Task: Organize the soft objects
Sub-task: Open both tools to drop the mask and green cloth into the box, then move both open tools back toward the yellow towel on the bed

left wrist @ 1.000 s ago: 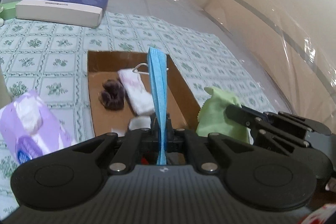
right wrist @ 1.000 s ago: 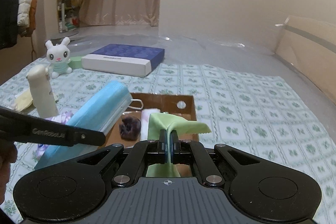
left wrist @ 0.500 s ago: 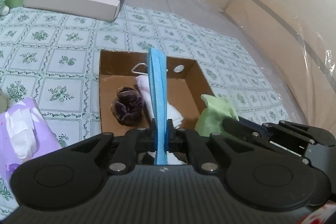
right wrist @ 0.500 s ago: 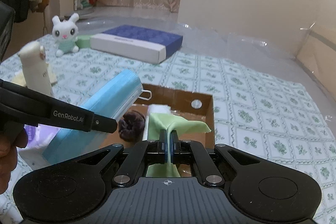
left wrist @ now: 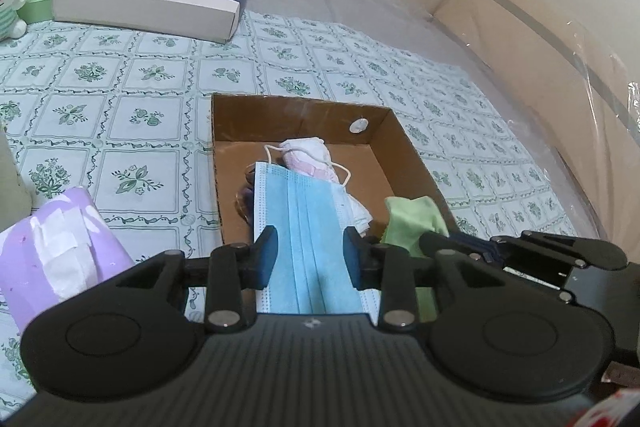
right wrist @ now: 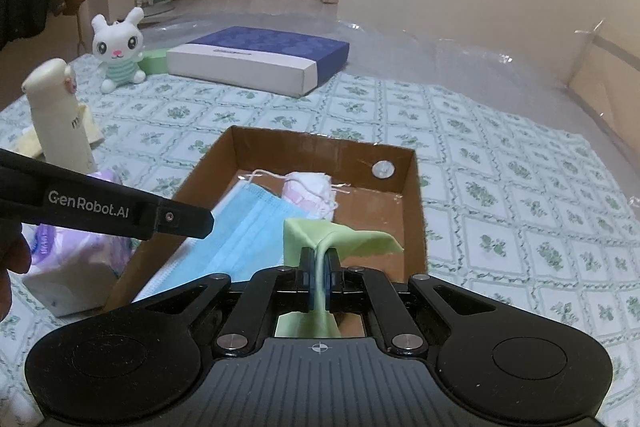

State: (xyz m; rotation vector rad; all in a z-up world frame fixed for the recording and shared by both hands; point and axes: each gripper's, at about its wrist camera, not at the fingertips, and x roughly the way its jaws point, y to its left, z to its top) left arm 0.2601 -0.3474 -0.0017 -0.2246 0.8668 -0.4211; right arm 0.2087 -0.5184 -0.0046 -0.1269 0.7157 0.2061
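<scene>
Risk first: left gripper (left wrist: 308,251) hangs with jaws spread wide, gripping nothing, while the pleated light-blue paper face mask (left wrist: 308,227) lies flat between and just ahead of the fingertips, its far end inside the shallow brown cardboard box (left wrist: 412,163) and its near end apparently draped over the near wall, under the gripper body. Could slide back out over that wall if snagged by a rising finger, since so light a sheet offers little resistance; cannot tell whether either pad actually touches it. Beyond the mask, deeper in the box, sits a crumpled white-and-pink mask with a loose ear loop (left wrist: 308,157), and a dark purple soft thing (left wrist: 246,197) shows only as a sliver at the blue mask's left edge. Right gripper (right wrist: 319,281) pinched tight on a thin pale-green cloth (right wrist: 340,239), which folds up out of the jaws and droops forward over the box's near right portion. Likely trouble there: released from this height, may settle half across the right wall rather than inside. Possible clash too, since the left gripper's finger (right wrist: 120,211) crosses close to the left of the right one. Just left of the box, a lilac tissue pack (left wrist: 52,259) could get nudged.
</scene>
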